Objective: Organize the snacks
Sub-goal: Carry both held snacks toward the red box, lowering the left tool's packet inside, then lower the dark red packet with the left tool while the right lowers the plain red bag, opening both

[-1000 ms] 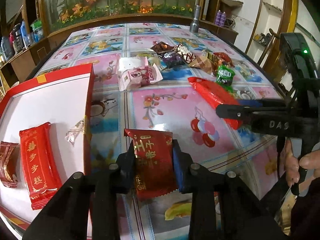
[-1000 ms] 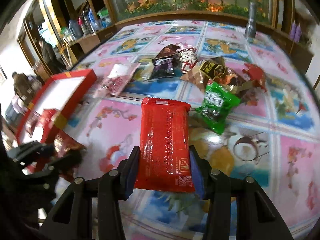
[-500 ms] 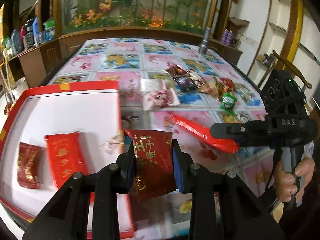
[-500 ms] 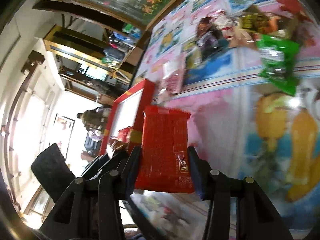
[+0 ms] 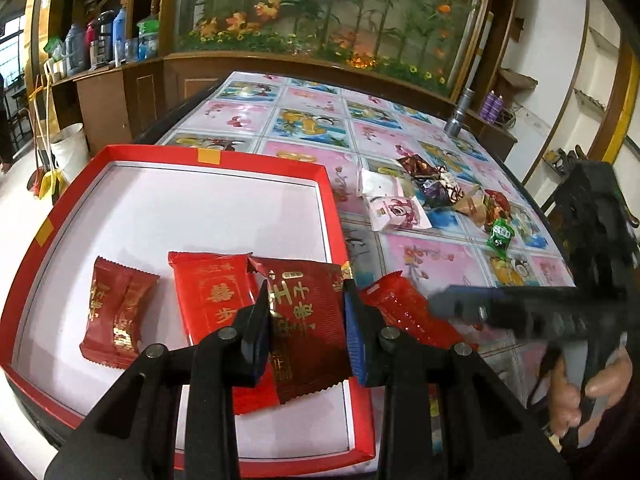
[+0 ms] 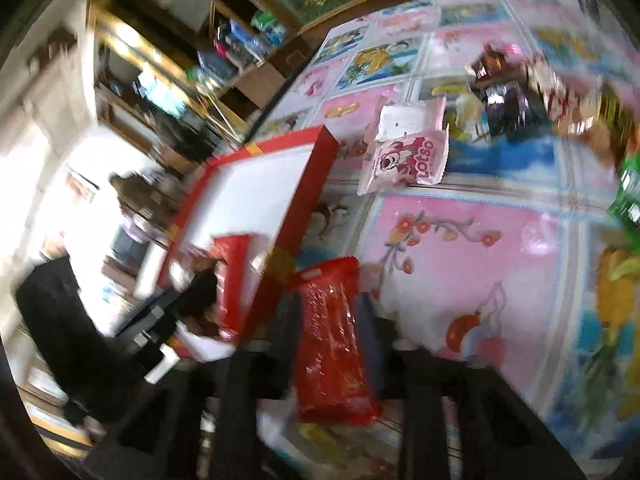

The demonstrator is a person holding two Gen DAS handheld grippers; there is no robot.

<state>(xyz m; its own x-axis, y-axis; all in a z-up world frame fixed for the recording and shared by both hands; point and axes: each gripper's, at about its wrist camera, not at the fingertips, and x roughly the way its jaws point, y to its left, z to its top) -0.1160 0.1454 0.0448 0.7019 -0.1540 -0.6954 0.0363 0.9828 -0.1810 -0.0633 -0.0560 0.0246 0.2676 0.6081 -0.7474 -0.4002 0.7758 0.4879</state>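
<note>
A dark red snack packet with gold characters (image 5: 306, 316) is clamped between the jaws of the left hand-held gripper (image 5: 306, 320), which carries it above the near right part of a shallow red box with a white floor (image 5: 328, 200). Two more packets lie flat in that box: a dark red one with gold print (image 5: 114, 316) towards the left, and a brighter red packet (image 5: 214, 300) just beside it, partly hidden behind the held packet.

To the right, the right hand-held gripper (image 6: 330, 332) has a long bright red packet (image 6: 334, 344) standing between its jaws, close to the box's right wall. Its jaws have just been opening, and the right wrist view is too blurred to show whether the pads press on the packet. From the left wrist view this gripper shows side-on, with a person's hand (image 5: 588, 392) wrapped around its handle.

The box sits on a desk covered by a glossy cloth of pink and blue picture squares (image 5: 432, 256). Farther along the desk, well apart from the box, lies a loose heap of snacks: a pink and white packet (image 5: 396, 210) nearest, then dark purple and brown wrappers (image 5: 436, 184), and a small green packet (image 5: 500, 234) at the right end. A metal cylinder (image 5: 458, 114) stands upright at the desk's far edge.
</note>
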